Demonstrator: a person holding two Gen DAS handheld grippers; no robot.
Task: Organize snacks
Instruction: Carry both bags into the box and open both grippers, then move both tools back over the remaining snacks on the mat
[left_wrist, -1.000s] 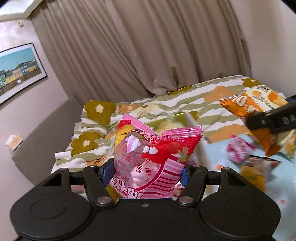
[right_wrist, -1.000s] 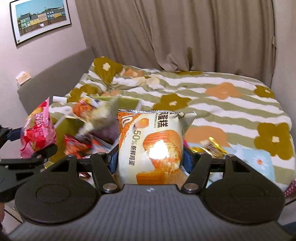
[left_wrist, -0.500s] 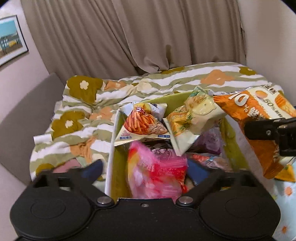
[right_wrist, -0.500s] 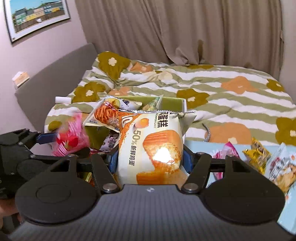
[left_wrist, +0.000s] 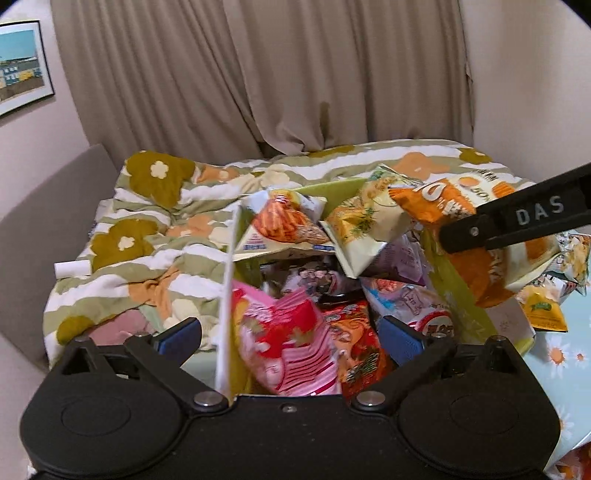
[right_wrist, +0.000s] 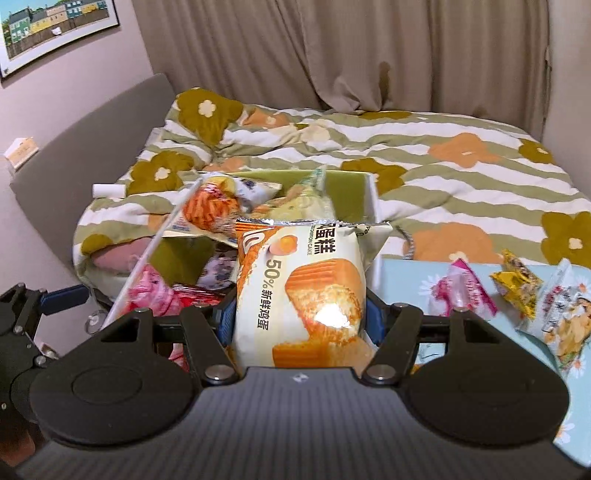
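A: What is seen beyond the tools?
B: A bed with a striped floral quilt (right_wrist: 461, 173) is seen behind both tools. A green box (left_wrist: 338, 194), crowded with snack packets, is set on it directly ahead of the left tool (left_wrist: 290, 334).

A: How is the left tool shown?
B: Its jaws are spread wide, having just been opening. The pink strawberry packet (left_wrist: 291, 343) is shown loose between them inside the box, untouched by the blue pads (left_wrist: 400, 338).

A: And the right tool?
B: The right tool (right_wrist: 299, 317) is closed on the orange cake packet (right_wrist: 306, 288), which is held upright, just in front of the box's near edge. Further loose packets (right_wrist: 517, 291) are scattered on a pale blue daisy cloth (right_wrist: 406, 273) to the right of this tool.
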